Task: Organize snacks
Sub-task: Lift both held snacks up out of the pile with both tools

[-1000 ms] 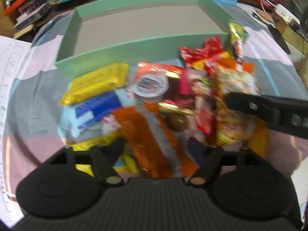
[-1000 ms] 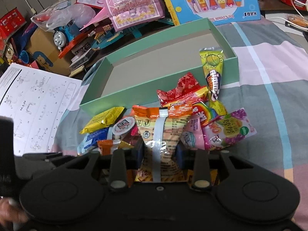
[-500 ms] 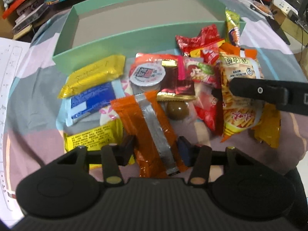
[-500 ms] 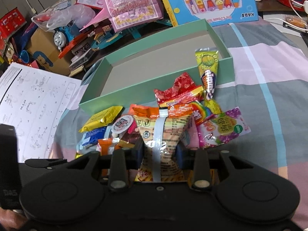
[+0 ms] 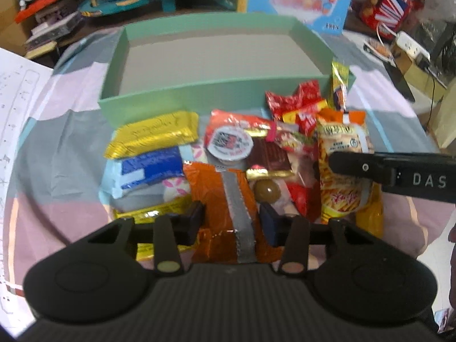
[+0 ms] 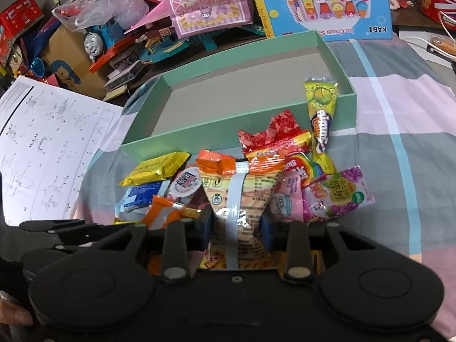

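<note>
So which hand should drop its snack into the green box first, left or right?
Probably the right. Its jaws are clamped on the fries packet, with the empty green box straight ahead. The left gripper has only just been closing its jaws around the orange packet, so that grip looks newer.

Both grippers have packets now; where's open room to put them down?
The green box is bare inside its four walls. Bedsheet is also bare right of the purple candy bag. Between the box's near wall and the grippers, the snack pile is crowded.
</note>
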